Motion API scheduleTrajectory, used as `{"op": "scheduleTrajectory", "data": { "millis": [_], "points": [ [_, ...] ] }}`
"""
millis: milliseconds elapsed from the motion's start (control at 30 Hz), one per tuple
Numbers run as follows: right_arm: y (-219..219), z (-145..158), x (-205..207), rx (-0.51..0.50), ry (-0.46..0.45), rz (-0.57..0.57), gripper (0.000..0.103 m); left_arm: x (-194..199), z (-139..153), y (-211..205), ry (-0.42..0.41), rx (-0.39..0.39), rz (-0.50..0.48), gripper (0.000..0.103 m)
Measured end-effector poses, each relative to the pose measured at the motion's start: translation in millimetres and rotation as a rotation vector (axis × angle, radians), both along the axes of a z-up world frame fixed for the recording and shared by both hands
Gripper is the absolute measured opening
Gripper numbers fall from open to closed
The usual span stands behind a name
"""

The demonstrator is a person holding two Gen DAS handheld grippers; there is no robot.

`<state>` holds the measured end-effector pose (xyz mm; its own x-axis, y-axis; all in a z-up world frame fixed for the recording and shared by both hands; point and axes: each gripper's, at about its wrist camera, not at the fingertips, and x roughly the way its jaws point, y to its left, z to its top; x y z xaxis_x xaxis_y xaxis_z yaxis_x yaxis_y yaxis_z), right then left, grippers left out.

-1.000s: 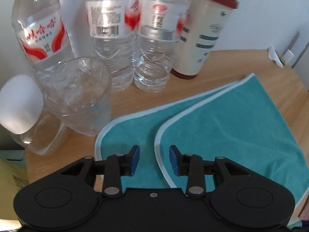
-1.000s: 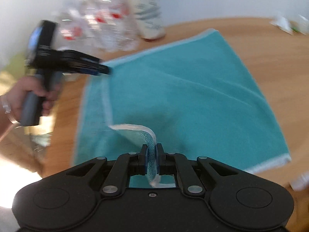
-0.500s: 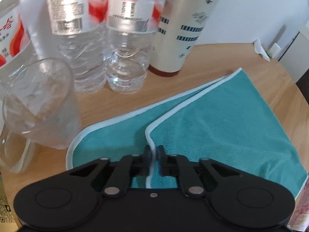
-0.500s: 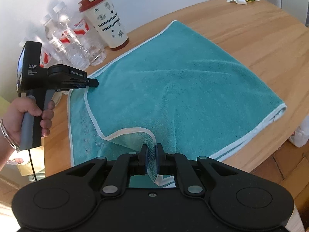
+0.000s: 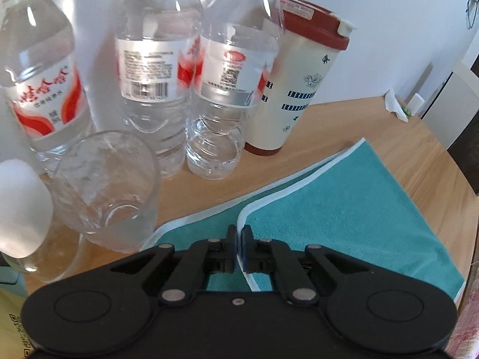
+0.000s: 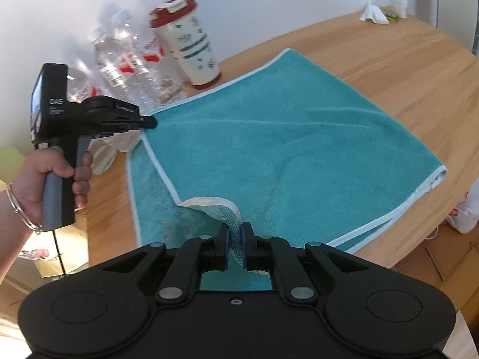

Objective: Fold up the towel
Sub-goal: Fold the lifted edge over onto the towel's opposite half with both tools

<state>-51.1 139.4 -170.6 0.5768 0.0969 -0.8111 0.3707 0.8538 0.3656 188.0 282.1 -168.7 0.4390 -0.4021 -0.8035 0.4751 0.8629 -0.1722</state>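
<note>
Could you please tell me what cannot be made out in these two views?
- Left wrist view: towel near corner hidden under left gripper body; bottle tops cut off.
- Right wrist view: bottles blurred; towel's pinched corner hidden between right gripper jaws.

Teal towel (image 6: 287, 137), white edging

Your left gripper (image 5: 238, 233) is pinching the towel's (image 5: 344, 209) hem near the table's (image 6: 404, 68) left edge; your right gripper (image 6: 235, 232) is clamping a lifted corner.
</note>
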Motion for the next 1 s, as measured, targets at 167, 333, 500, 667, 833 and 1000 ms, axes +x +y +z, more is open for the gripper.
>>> {"op": "scheduleTrajectory", "data": {
  "millis": [167,333,500,667,833,1000],
  "points": [
    [14,8,1,-0.004,-0.014,0.043,0.008,3,11,14,-0.025,-0.012,0.011,0.003],
    [33,8,10,0.024,-0.008,0.124,0.008,11,25,26,-0.073,0.006,0.028,0.003],
    [52,-3,23,0.061,0.047,0.200,0.008,14,24,35,-0.075,0.008,0.027,0.003],
    [62,-19,35,0.077,0.120,0.243,0.008,6,10,31,-0.072,0.063,0.018,0.003],
    [64,-30,38,0.097,0.174,0.275,0.009,4,2,33,-0.088,0.112,-0.002,0.003],
    [67,-40,37,0.103,0.209,0.309,0.012,6,-10,31,-0.092,0.152,-0.005,0.003]
  ]
}}
